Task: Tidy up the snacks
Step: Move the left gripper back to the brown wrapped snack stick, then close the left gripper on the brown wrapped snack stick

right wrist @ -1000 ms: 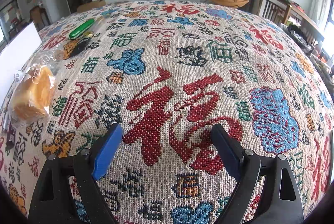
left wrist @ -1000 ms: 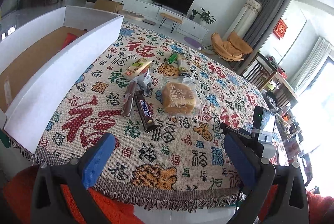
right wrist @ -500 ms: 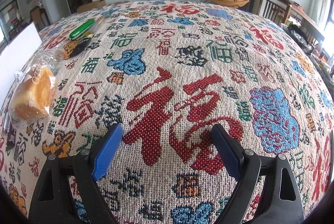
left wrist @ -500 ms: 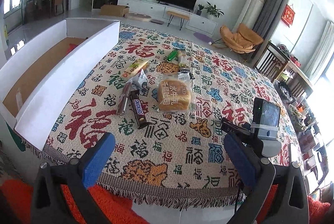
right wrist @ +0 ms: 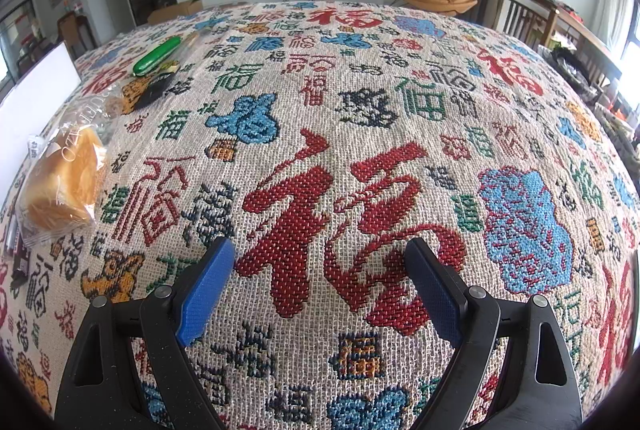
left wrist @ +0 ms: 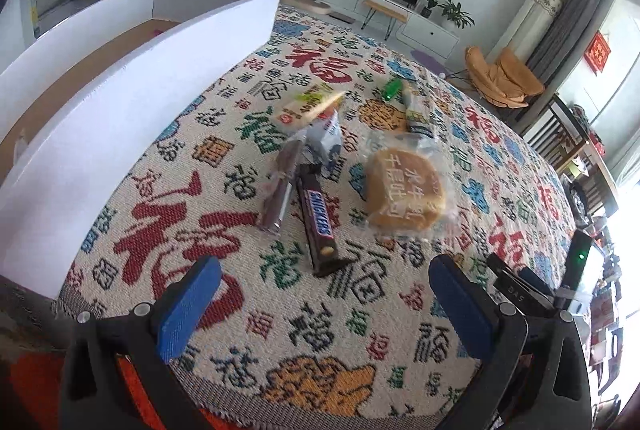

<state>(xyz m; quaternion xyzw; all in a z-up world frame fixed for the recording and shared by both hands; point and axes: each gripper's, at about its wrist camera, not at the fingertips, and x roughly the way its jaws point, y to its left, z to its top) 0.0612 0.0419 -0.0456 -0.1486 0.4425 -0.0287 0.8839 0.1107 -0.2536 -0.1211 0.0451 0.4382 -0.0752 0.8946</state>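
Patterned tablecloth (left wrist: 248, 326) carries the Snickers bar (left wrist: 318, 222) at frame centre, long axis pointing between the spread, empty left gripper (left wrist: 324, 294) fingers; right gripper (right wrist: 320, 286), likewise spread, sits farther.

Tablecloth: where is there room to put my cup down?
The tablecloth is bare ahead of the right gripper, out to its right edge. It is crowded between the white box and the bagged bread, where the Snickers bar lies among other wrappers.
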